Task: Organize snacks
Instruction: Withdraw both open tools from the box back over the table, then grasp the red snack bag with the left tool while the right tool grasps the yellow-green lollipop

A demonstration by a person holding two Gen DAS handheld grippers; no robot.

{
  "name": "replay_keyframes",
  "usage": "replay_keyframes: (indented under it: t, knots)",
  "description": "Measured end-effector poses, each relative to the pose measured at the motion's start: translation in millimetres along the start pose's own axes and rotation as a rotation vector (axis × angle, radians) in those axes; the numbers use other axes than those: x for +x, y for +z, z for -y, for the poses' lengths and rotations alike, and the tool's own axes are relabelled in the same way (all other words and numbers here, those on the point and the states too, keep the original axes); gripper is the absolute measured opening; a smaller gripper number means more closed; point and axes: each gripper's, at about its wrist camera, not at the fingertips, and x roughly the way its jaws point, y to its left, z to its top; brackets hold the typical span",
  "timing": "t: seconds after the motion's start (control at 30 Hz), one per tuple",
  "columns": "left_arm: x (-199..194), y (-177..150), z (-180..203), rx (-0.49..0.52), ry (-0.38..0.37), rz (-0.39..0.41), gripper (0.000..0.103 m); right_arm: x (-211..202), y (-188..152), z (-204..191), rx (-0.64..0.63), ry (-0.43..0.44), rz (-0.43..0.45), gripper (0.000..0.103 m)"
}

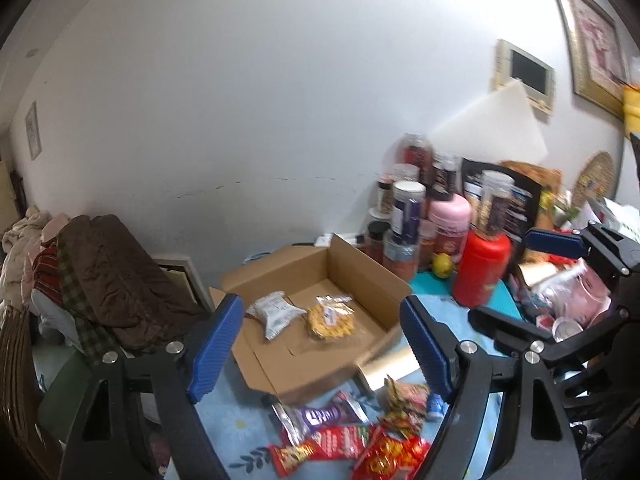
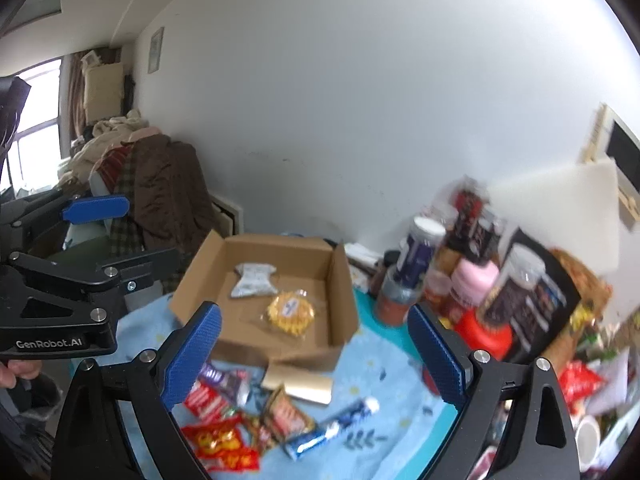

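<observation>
Window [image 2: 36, 128] only in right-wrist view

The cardboard box [image 1: 356, 276] is plain brown; inside it lie a silver-white packet [image 1: 274, 312] with dark print and a clear-wrapped golden-yellow round snack [image 1: 330, 320] bearing a white label. The bench [image 2: 372, 364] wears a light blue cloth with a small leaf and flower pattern, edged in teal. The loose snacks are a purple bar [image 1: 320, 416], red wrappers with yellow lettering [image 1: 392, 456] and a blue-and-white stick [image 2: 332, 426]. Behind stand a red bottle [image 1: 482, 268], a pink-lidded jar [image 1: 450, 210] and a yellow lemon [image 1: 442, 265]. Each hand-held gripper, left [image 1: 320, 344] and right [image 2: 316, 360], has a black frame and ribbed blue pads. A brown jacket [image 1: 116, 272] overlaps green-checked fabric. The wall [image 1: 240, 100] is white.
</observation>
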Motion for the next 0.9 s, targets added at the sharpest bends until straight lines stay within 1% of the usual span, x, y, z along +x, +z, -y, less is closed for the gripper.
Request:
replay_keyframes:
  t: [0.23,0.5,0.63,0.83,0.9]
  knots:
    - [-12.0,-38.8,19.0,0.019,-0.065,-0.048,0.081,-20.5,-48.3,-13.6,0.054,-0.024,-0.036,0.095]
    - [-21.8,-78.2,31.1,0.021,-0.071,-0.085,0.081,-30.9,-91.1,-25.0,0.107,-0.027,-0.069,0.095]
    - [-21.9,-96.7,29.6,-0.004,-0.095,-0.116,0.081,-32.1,-110.2,-29.9,0.125,-0.03,-0.094,0.095]
    - [-10.7,-125.0,31.2,-0.026,-0.143,-0.183,0.081,-31.3,-136.3,-38.6,0.129,-0.029,-0.128,0.095]
    - [-9.0,-132.8,32.2,-0.024,-0.14,-0.194,0.081,-28.7,-146.9,-40.7,0.132,-0.028,-0.147,0.095]
